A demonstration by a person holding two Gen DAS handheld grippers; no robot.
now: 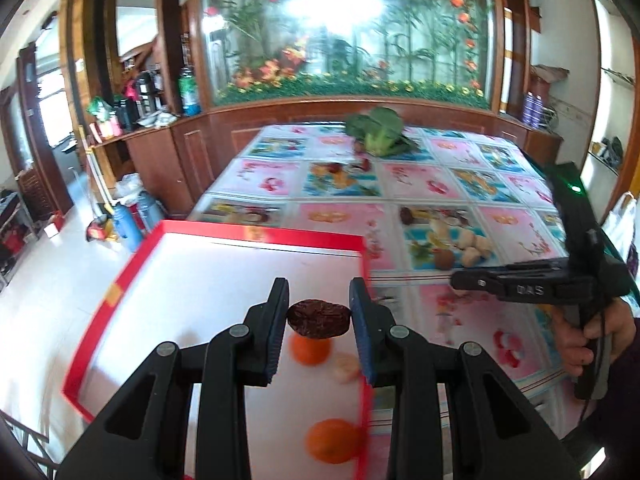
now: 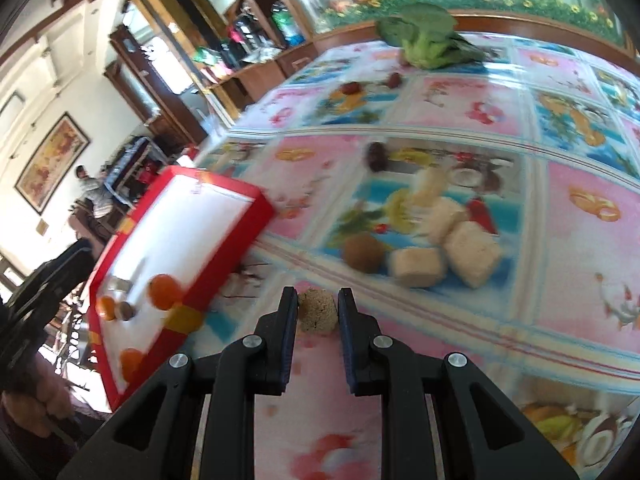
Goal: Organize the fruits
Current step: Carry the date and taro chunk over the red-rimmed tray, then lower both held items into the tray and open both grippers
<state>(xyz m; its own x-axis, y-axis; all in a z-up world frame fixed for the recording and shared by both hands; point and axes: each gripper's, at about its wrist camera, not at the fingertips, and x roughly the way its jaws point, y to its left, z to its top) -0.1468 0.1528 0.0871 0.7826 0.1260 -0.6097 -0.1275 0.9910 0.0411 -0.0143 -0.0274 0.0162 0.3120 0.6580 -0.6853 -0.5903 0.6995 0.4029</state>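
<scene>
Left gripper [image 1: 319,312] jaws clamp a date [image 1: 318,319] above the tray [image 1: 120,276]; right gripper [image 2: 318,310] jaws clamp a ball [image 2: 317,311].

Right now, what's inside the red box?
The red box holds three oranges and a small brownish piece. The left gripper, holding a dark date above it, covers part of the floor, so more could be hidden.

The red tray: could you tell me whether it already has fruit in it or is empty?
Not empty. The red tray holds two oranges on its white floor, and the left gripper holds a date above it.
</scene>
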